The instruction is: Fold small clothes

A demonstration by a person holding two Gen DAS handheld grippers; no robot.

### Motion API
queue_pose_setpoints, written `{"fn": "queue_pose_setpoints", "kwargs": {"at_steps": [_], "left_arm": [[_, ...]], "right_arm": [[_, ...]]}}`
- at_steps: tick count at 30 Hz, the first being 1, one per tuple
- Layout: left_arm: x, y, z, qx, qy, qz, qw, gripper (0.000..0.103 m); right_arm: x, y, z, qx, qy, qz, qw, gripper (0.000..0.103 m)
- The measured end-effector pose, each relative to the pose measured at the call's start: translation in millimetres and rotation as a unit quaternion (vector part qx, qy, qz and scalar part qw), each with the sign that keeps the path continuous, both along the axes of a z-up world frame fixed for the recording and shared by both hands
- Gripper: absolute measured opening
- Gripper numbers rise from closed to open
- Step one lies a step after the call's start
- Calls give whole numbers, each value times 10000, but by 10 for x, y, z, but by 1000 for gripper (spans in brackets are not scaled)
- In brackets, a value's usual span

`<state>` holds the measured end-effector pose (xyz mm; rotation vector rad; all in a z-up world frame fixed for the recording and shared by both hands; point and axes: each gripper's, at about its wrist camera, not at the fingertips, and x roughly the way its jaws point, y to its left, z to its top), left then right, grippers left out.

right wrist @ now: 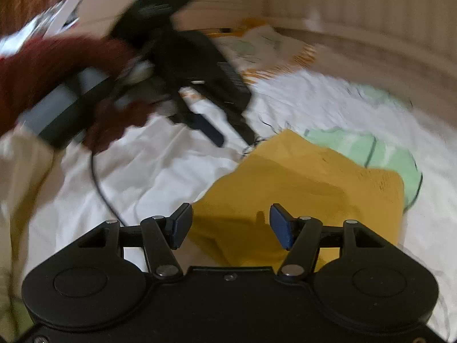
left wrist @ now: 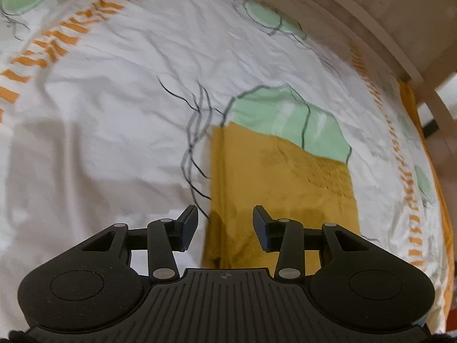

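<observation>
A mustard-yellow small garment lies folded flat into a rectangle on a white patterned bedsheet. My left gripper is open and empty, hovering above the garment's near left edge. My right gripper is open and empty above the garment near its front edge. The left gripper also shows in the right wrist view at upper left, blurred, held by a hand in a dark red sleeve.
The sheet has green shapes, dark line drawings and orange dashed bands. A pale wooden bed frame runs along the far right. A black cable trails over the sheet. A pale wall panel stands behind.
</observation>
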<state>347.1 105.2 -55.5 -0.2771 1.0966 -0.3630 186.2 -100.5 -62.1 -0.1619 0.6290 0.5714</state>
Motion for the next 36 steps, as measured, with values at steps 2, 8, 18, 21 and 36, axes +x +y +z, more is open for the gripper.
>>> {"fn": "queue_pose_setpoints", "kwargs": {"at_steps": [2, 8, 18, 21, 36], "left_arm": [[8, -35, -60, -70, 116, -55, 9999, 41], [66, -119, -222, -301, 363, -106, 9988, 41], [75, -194, -241, -289, 161, -149, 9993, 17], [78, -196, -238, -278, 139, -134, 9994, 17], [65, -114, -224, 274, -16, -36, 9996, 18]], "right_arm": [[-55, 109, -25, -411, -241, 183, 9987, 64], [-128, 331, -133, -1222, -742, 624, 9878, 56], [-287, 525, -255, -1954, -1321, 1220, 9641, 40], [-253, 541, -280, -1913, -1328, 1195, 9651, 20], [74, 374, -315, -112, 237, 430, 9987, 24]]}}
